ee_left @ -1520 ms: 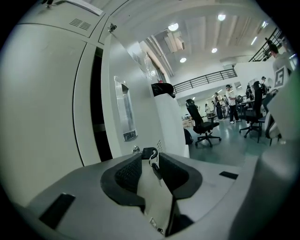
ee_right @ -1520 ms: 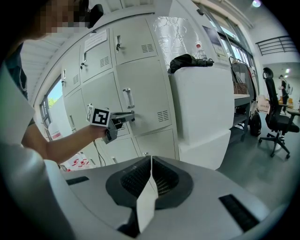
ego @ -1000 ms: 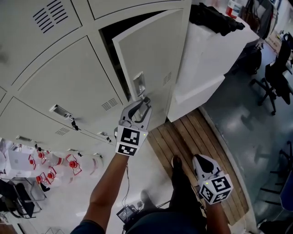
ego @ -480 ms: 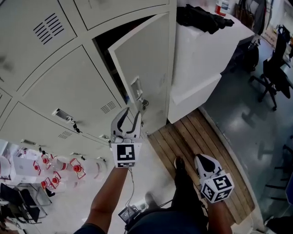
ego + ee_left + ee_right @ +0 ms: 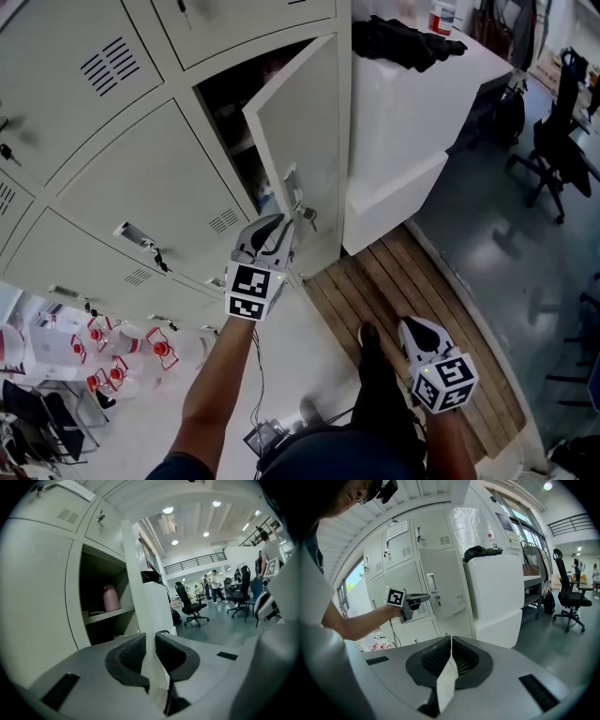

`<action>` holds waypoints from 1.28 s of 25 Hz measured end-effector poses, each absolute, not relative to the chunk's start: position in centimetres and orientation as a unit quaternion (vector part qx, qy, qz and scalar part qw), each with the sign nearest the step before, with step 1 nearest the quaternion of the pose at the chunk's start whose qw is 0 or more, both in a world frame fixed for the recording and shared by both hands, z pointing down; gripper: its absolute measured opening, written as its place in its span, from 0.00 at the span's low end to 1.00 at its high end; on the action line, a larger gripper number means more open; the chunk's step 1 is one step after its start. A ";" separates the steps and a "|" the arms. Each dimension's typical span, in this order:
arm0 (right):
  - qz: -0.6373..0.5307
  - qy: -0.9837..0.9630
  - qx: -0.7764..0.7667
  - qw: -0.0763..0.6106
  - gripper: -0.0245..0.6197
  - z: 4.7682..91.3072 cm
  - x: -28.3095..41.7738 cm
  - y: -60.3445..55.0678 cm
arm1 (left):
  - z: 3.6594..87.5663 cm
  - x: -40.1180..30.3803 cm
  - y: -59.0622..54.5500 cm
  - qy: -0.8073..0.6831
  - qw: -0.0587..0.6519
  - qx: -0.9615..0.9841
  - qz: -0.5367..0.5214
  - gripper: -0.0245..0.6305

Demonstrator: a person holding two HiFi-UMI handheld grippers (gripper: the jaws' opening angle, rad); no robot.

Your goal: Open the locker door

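Observation:
The pale grey locker door [image 5: 305,141] stands partly open, hinged on its right side, with a latch handle [image 5: 292,190] and a hanging key [image 5: 307,217] near its free edge. My left gripper [image 5: 277,225] is at that free edge, just below the handle. Its jaws are opening and show a narrow gap [image 5: 150,641]; I see nothing pinched between them, and the door's edge [image 5: 140,588] stands right ahead. A pink bottle [image 5: 111,598] sits on a shelf inside. My right gripper [image 5: 412,330] hangs low by the person's leg, shut [image 5: 451,644] and empty.
A white counter [image 5: 412,122] with black cloth [image 5: 403,37] on top stands right of the locker. A wood-pattern floor strip [image 5: 375,281] runs below the door. Red-capped bottles [image 5: 122,352] lie at lower left. Office chairs [image 5: 562,131] are at far right, and people [image 5: 215,581] stand in the distance.
The door has swung further open. My left gripper left the handle, dropped back, then came up to the door's free edge with narrower jaws. The right gripper has stayed put.

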State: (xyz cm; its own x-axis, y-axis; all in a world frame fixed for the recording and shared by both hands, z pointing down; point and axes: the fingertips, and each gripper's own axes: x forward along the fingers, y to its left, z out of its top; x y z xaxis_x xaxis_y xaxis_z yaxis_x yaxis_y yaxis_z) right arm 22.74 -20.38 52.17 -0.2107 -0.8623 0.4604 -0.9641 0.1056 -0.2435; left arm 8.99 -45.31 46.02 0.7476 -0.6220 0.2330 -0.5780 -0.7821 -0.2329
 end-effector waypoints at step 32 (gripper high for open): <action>0.248 -0.738 0.621 0.097 0.10 50.5 19.8 -16.2 | 47.0 11.7 -35.9 0.201 0.102 -0.953 -0.205 0.11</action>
